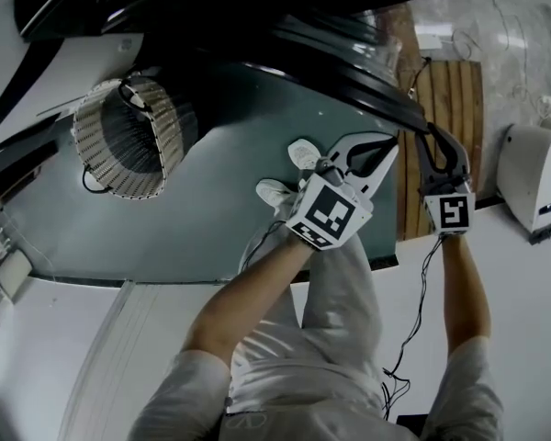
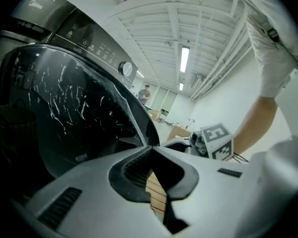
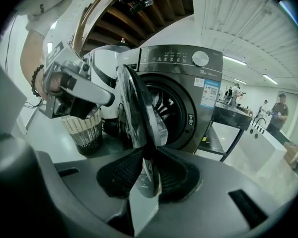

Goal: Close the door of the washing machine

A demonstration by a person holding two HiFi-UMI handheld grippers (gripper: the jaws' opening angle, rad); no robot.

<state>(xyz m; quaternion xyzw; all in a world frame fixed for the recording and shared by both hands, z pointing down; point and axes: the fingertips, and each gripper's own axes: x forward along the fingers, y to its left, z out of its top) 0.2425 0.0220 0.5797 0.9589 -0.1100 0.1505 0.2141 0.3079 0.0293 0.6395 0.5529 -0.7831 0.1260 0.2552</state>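
Note:
The washing machine's round dark door [image 3: 139,108] stands swung out from the grey machine [image 3: 188,78], and the drum opening [image 3: 171,108] shows behind it. My right gripper [image 3: 148,155] has the door's rim between its pads, which lie against it on both sides. In the head view the right gripper [image 1: 430,131] clasps the rim of the door [image 1: 367,81]. My white left gripper [image 1: 390,147] is shut with nothing in it, just below that rim. In the left gripper view its joined tips [image 2: 150,148] sit at the edge of the door glass [image 2: 64,113]; whether they touch it I cannot tell.
A woven laundry basket [image 1: 129,136] stands on the teal floor left of the door, also in the right gripper view [image 3: 84,128]. The person's white shoes [image 1: 303,154] are under the grippers. A wooden pallet [image 1: 450,90] and a white appliance [image 1: 533,177] lie to the right.

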